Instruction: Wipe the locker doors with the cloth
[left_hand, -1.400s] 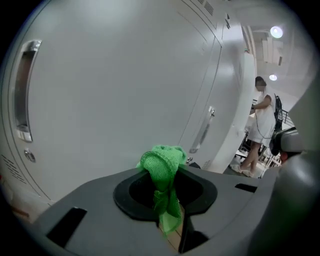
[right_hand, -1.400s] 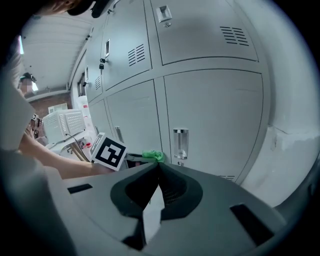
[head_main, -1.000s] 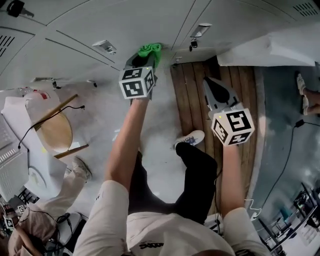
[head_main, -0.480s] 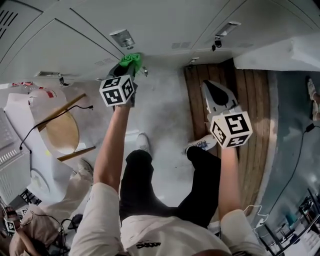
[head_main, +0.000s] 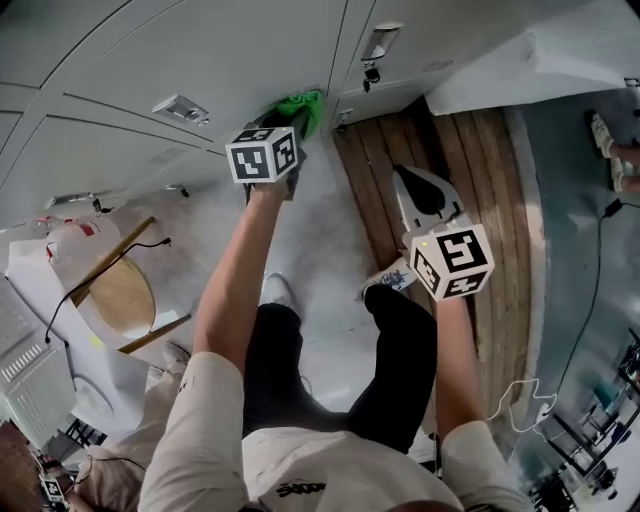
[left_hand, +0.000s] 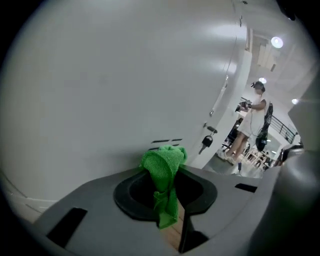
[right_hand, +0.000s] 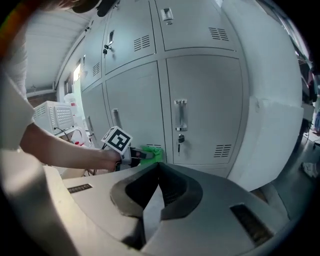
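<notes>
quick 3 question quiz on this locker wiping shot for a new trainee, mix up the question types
1. Multiple choice: what is clamped in the left gripper?
A. a green cloth
B. a sponge
C. nothing

2. True or false: the right gripper has its jaws together with nothing between them.

3. Fill in: the gripper reaching closer to the locker door is the ___ one.

Key: 1 A; 2 true; 3 left
</notes>
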